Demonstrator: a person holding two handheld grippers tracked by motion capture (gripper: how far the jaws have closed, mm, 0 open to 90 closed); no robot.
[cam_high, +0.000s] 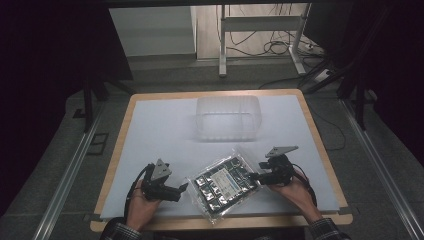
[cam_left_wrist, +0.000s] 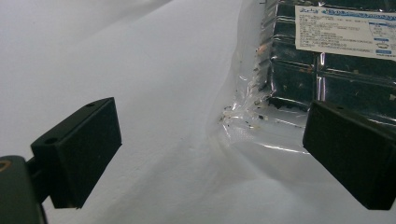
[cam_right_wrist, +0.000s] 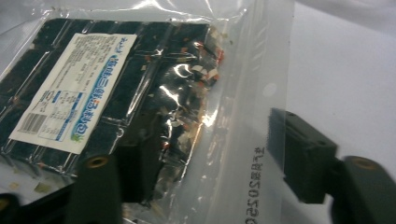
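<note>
I see one white surface, one clear tub at its far middle, and one clear bag of dark packets near me between my two tools. The left tool gapes wide, holding nothing, beside the bag's left corner. The right tool straddles the bag's right edge, half-closed; whether it grips I cannot tell. Label print is unreadable.

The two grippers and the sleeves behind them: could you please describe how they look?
Both the left gripper and the right gripper are black, each with a grey three-cornered plate on top and a dark cable trailing back. Their jaws are blocky black pads with small holes. The sleeves are plaid.
</note>
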